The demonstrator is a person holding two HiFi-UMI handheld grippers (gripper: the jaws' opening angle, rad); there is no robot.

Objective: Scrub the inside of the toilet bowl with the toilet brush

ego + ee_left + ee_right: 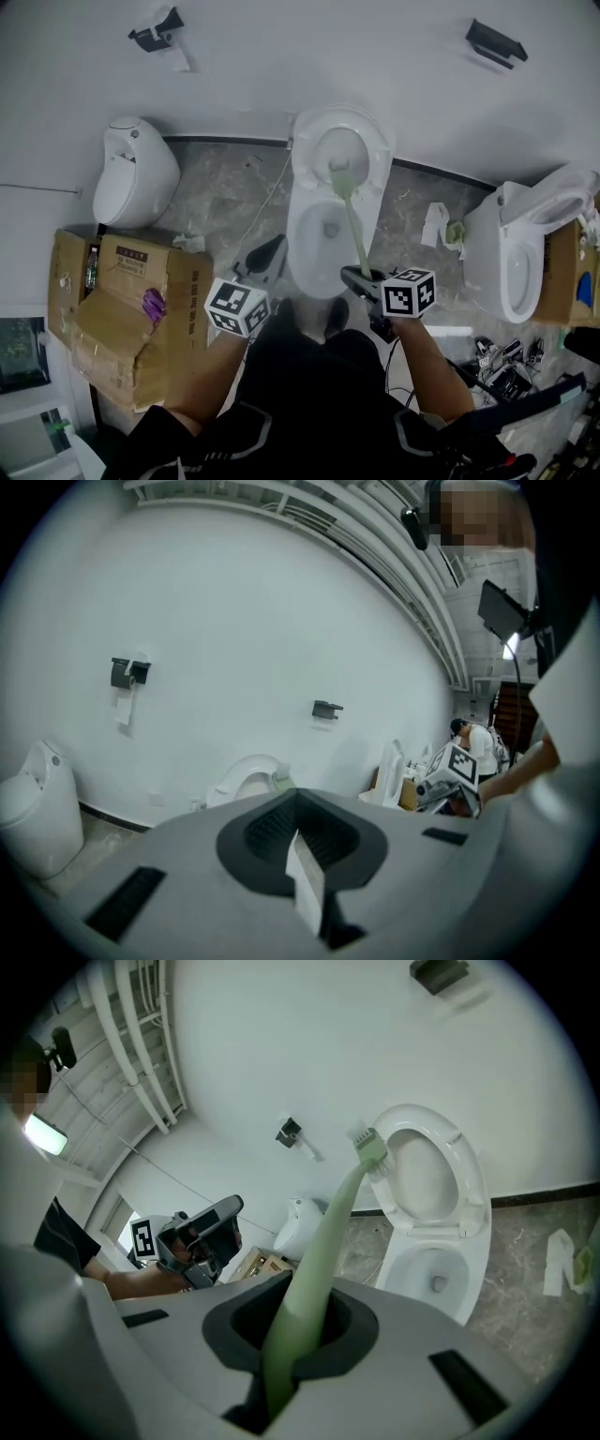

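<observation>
Nearest the head camera are the person's dark clothing and two bare forearms, each ending in a gripper with a marker cube. The left gripper [270, 251] hangs over the floor beside the toilet, its jaws pressed together with nothing between them, as its own view [300, 847] shows. The right gripper [360, 277] pinches the lower end of the pale green plastic toilet brush [354, 230]; in the right gripper view [298, 1340] the handle runs up from between the jaws. The brush slants up and away over the white ceramic toilet [302, 255], and its bristled head [340, 176] sits high, level with the raised seat and lid rather than down in the bowl; contact with the seat cannot be made out. The bowl holds a small pool at its drain. Around the toilet lies a grey marbled tile floor [217, 195], with a thin white cable [268, 199] trailing across it and crumpled white paper [434, 225] to the right. Brown cardboard boxes [131, 309] stand at the left, a white wall urinal [137, 174] behind them, a second white toilet [525, 253] at the right. Beyond rises a plain white wall [300, 56] carrying two dark brackets [495, 42].
</observation>
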